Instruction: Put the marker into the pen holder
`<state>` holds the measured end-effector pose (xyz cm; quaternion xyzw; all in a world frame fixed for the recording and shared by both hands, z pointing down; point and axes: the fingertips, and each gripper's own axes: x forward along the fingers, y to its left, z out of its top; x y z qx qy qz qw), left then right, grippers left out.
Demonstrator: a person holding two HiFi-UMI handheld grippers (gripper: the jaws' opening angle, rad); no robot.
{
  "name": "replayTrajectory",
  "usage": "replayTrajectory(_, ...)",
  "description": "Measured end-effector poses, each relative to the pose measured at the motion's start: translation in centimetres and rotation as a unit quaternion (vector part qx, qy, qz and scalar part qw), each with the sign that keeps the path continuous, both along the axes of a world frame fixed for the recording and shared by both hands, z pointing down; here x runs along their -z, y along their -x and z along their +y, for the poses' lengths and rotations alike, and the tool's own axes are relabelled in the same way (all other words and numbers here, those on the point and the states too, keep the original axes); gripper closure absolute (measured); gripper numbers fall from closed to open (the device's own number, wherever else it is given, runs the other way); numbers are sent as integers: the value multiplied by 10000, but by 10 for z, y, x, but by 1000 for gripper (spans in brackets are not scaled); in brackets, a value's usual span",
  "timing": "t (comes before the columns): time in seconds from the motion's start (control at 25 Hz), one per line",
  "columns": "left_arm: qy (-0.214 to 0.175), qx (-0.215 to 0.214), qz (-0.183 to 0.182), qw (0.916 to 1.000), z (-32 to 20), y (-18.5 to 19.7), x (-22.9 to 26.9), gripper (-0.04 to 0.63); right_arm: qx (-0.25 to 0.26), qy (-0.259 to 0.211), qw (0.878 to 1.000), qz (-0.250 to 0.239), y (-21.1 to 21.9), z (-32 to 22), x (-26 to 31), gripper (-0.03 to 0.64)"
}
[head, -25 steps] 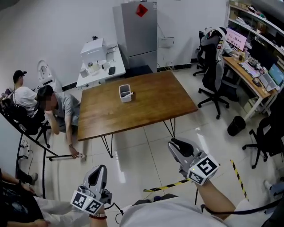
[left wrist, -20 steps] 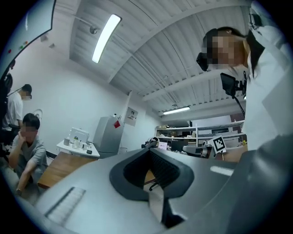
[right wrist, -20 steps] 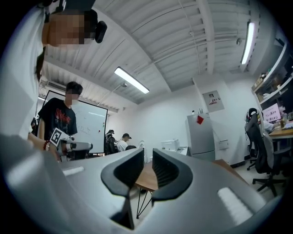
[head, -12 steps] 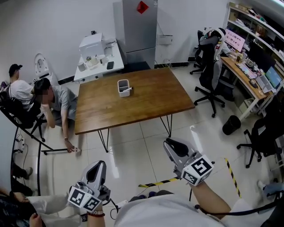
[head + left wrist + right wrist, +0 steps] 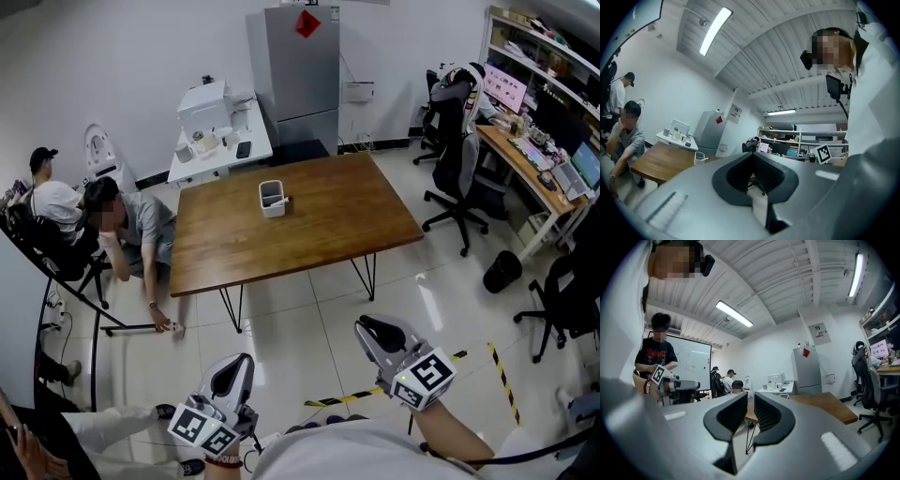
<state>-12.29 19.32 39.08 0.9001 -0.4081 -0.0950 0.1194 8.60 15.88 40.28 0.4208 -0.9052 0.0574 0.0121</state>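
Marker [image 5: 281, 200] sits in white pen holder [image 5: 270, 209] on wooden table [image 5: 328, 230], well apart from your grippers, toward 12 o'clock. Long axis near upright, top leaning toward 3 o'clock rim; which end is up too small to tell. Your left gripper [image 5: 236, 366] and right gripper [image 5: 373, 328]: jaws pressed together, nothing between.

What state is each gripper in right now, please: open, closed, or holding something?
Left gripper: closed, holding nothing.
Right gripper: closed, holding nothing.
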Motion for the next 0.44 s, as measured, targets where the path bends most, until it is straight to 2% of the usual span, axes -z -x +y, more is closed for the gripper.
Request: replayTrajectory(0.44, 204, -7, 30, 9998, -9, 2, -8, 595, 82, -50, 9999, -59, 14, -5, 0, 584)
